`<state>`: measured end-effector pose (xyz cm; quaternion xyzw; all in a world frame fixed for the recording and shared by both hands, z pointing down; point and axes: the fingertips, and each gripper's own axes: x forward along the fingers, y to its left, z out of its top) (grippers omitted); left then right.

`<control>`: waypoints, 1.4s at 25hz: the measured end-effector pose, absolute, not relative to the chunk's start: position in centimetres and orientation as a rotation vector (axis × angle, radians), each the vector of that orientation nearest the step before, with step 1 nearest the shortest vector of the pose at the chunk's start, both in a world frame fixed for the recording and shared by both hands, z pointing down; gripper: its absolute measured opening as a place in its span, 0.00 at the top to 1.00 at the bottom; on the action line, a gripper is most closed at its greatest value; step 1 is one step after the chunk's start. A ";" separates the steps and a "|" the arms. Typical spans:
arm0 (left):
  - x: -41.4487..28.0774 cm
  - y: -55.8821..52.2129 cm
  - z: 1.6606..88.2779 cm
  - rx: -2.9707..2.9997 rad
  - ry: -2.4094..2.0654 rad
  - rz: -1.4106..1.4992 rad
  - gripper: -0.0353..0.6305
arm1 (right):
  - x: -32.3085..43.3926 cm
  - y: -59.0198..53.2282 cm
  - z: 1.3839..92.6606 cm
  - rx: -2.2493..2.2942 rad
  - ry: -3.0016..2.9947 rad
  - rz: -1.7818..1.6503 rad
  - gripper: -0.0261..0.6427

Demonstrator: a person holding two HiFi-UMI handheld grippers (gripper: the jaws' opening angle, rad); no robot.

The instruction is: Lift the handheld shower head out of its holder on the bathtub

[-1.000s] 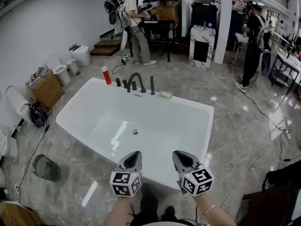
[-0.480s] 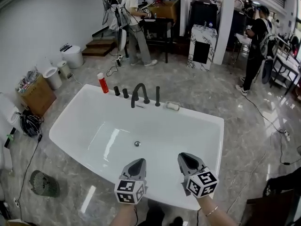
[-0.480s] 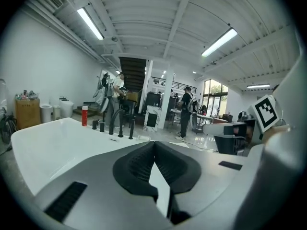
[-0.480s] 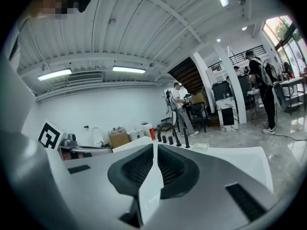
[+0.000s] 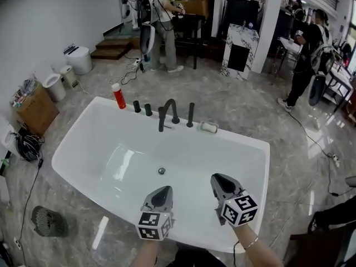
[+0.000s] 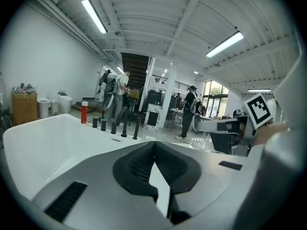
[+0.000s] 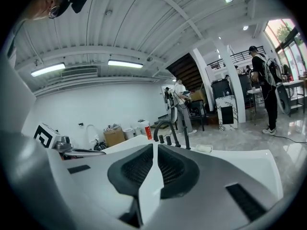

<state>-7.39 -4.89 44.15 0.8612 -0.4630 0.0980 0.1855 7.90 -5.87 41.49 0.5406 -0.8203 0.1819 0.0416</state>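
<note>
Bathtub (image 5: 245, 149) between shower head (image 5: 191, 114) and tongs (image 5: 216, 178)

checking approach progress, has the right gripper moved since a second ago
Yes. The right gripper has advanced across the bathtub's near rim, closer to the black faucet on the far side.

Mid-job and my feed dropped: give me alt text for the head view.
The left gripper and right gripper hover empty over the near side of a white bathtub. On its far rim stand a black faucet, the upright black shower head in its holder and a red bottle.
</note>
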 end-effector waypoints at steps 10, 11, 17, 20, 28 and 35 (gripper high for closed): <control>-9.2 -11.8 45.6 2.393 -1.347 0.274 0.92 | 6.7 -14.6 43.2 1.636 -2.506 0.527 0.90; -9.1 -12.5 45.8 2.392 -1.351 0.276 0.92 | 6.8 -15.6 43.4 1.635 -2.506 0.522 0.90; -8.6 -17.0 48.4 2.369 -1.370 0.284 0.92 | 7.9 -21.7 47.7 1.613 -2.478 0.543 0.90; -8.2 -19.5 50.0 2.357 -1.371 0.286 0.92 | 8.4 -25.2 49.9 1.611 -2.465 0.544 0.90; -6.9 -24.5 54.1 2.333 -1.370 0.290 0.92 | 9.0 -33.2 55.5 1.610 -2.419 0.519 0.90; -6.0 -27.4 57.7 2.323 -1.356 0.299 0.92 | 9.7 -39.4 60.0 1.636 -2.377 0.551 0.89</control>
